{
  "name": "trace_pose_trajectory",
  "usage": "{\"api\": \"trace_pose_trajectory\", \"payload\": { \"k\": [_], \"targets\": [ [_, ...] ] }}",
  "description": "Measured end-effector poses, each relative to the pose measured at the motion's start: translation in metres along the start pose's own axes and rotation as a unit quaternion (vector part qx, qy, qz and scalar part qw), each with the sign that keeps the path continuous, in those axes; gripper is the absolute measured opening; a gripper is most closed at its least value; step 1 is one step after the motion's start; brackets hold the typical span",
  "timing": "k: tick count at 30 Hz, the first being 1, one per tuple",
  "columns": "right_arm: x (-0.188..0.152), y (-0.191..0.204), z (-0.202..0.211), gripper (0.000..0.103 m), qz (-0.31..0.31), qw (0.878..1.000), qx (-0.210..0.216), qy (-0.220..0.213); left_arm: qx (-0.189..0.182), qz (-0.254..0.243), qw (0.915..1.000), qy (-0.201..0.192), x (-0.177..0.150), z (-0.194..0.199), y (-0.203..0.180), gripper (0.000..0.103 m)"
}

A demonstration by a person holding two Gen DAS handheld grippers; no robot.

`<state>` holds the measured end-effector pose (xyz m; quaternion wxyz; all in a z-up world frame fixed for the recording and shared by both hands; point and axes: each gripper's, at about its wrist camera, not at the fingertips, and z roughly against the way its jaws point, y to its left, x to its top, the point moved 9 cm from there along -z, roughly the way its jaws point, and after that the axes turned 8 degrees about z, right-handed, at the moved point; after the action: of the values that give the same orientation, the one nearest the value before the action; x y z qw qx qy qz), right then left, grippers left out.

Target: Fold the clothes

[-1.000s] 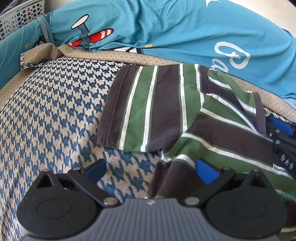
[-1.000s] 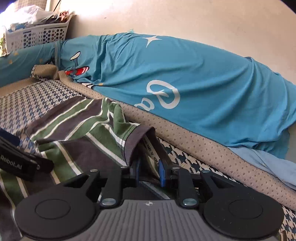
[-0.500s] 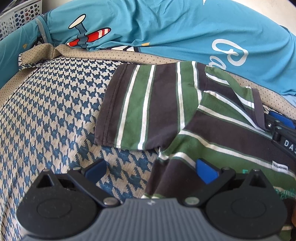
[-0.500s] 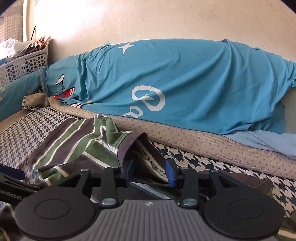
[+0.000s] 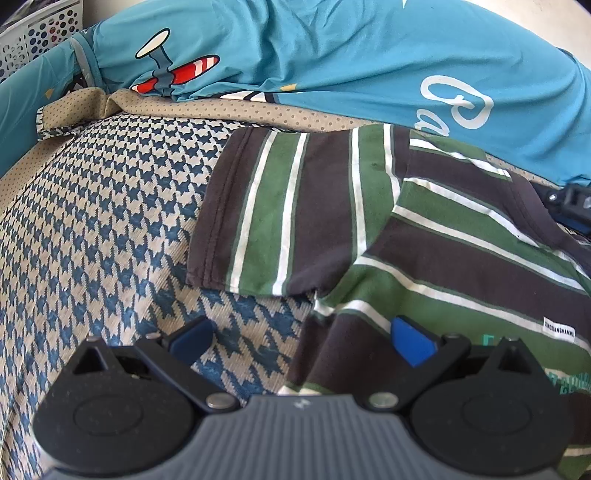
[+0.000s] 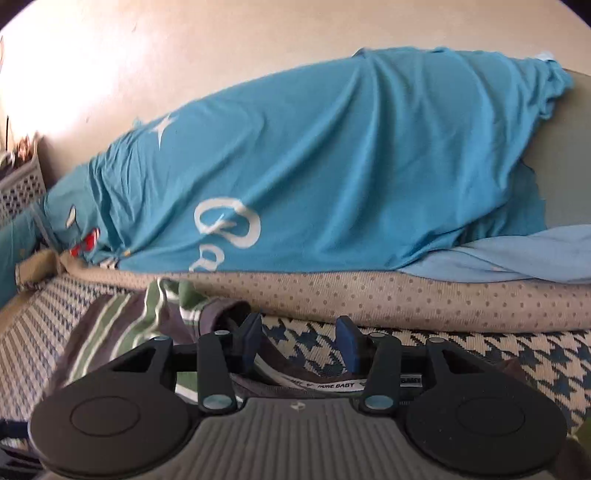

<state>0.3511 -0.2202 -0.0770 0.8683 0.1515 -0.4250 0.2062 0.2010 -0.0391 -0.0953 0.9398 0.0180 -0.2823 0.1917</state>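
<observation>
A brown, green and white striped shirt [image 5: 424,236] lies flat on the houndstooth cover [image 5: 103,229], one sleeve spread to the left. My left gripper [image 5: 301,341] hovers open over the shirt's left side edge, its right pad [image 5: 410,343] above the fabric and its left pad above the cover. In the right wrist view the shirt [image 6: 122,325] shows its collar and neck label just below my right gripper [image 6: 301,341], which stands open with nothing between its pads. The other gripper's tip [image 5: 569,203] peeks in at the shirt's far right.
A teal sheet [image 6: 314,177] with white lettering drapes a long mound along the back, over a dotted tan blanket edge [image 6: 406,299]. A white perforated basket [image 5: 33,33] stands at the far left. A plain wall [image 6: 221,55] rises behind.
My right gripper has opened, letting go of the shirt's collar, and has swung right and tilted up. The left gripper stayed open and drifted slightly.
</observation>
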Motion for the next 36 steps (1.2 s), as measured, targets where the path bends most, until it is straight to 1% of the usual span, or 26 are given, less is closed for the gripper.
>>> {"api": "trace_pose_trajectory", "payload": {
  "k": [1, 5, 8, 10, 12, 14, 16, 18, 19, 21, 26, 27, 29, 30, 32, 33, 34, 36],
  "targets": [
    [0.0, 0.002, -0.003, 0.039, 0.014, 1.0, -0.001, 0.003, 0.0, 0.0, 1.0, 0.0, 0.0, 0.0, 0.0, 0.103],
    [-0.001, 0.014, -0.002, 0.039, 0.053, 0.998, 0.021, -0.002, -0.001, 0.0, 1.0, 0.001, -0.001, 0.0, 0.001, 0.103],
    [-0.003, 0.022, 0.001, 0.039, 0.082, 0.996, 0.027, -0.005, 0.0, -0.001, 1.0, 0.0, -0.001, 0.0, 0.0, 0.103],
    [-0.006, 0.028, 0.001, 0.039, 0.112, 0.993, 0.024, -0.005, 0.001, -0.001, 1.0, -0.001, -0.001, 0.0, 0.0, 0.103],
    [-0.008, 0.033, -0.002, 0.038, 0.138, 0.99, 0.011, -0.006, 0.001, -0.003, 1.0, -0.002, -0.002, 0.0, -0.001, 0.103],
    [-0.008, 0.039, -0.006, 0.032, 0.16, 0.987, 0.007, -0.008, 0.001, -0.005, 1.0, -0.003, -0.003, 0.0, -0.002, 0.103],
    [-0.007, 0.045, -0.009, 0.021, 0.182, 0.983, 0.003, -0.01, 0.001, -0.006, 1.0, -0.003, -0.003, 0.0, -0.002, 0.103],
    [-0.007, 0.05, -0.01, 0.015, 0.206, 0.978, -0.001, -0.01, 0.0, -0.004, 1.0, -0.003, -0.002, 0.0, -0.003, 0.103],
    [-0.007, 0.052, -0.01, 0.011, 0.218, 0.976, -0.006, -0.012, 0.0, -0.004, 1.0, -0.003, -0.002, 0.0, -0.003, 0.103],
    [-0.001, 0.053, -0.007, 0.008, 0.232, 0.972, -0.03, -0.026, 0.0, -0.004, 1.0, -0.003, -0.002, 0.0, -0.003, 0.103],
    [0.035, 0.046, -0.006, 0.007, 0.229, 0.966, -0.095, -0.07, 0.0, -0.003, 1.0, -0.002, -0.003, 0.0, -0.001, 0.103],
    [0.039, 0.045, -0.01, 0.007, 0.23, 0.965, -0.105, -0.07, 0.0, -0.003, 1.0, -0.002, -0.003, 0.0, -0.001, 0.103],
    [0.04, 0.045, -0.023, 0.007, 0.235, 0.964, -0.115, -0.049, 0.0, -0.002, 1.0, -0.003, -0.003, 0.0, -0.001, 0.103],
    [0.037, 0.044, -0.031, 0.007, 0.232, 0.965, -0.114, -0.03, 0.0, -0.003, 1.0, -0.003, -0.003, -0.001, -0.001, 0.103],
    [0.034, 0.041, -0.033, 0.008, 0.207, 0.973, -0.099, -0.016, 0.001, -0.004, 1.0, -0.002, -0.003, -0.001, 0.0, 0.103],
    [0.034, 0.039, -0.029, 0.011, 0.187, 0.978, -0.089, -0.02, 0.002, -0.005, 1.0, -0.002, -0.003, -0.001, 0.0, 0.103],
    [0.036, 0.035, -0.022, 0.018, 0.162, 0.983, -0.077, -0.031, 0.004, -0.004, 1.0, -0.002, -0.002, -0.001, 0.0, 0.103],
    [0.036, 0.026, -0.005, 0.019, 0.135, 0.988, -0.067, -0.041, 0.008, -0.001, 1.0, -0.004, -0.001, -0.002, 0.002, 0.103]
  ]
}}
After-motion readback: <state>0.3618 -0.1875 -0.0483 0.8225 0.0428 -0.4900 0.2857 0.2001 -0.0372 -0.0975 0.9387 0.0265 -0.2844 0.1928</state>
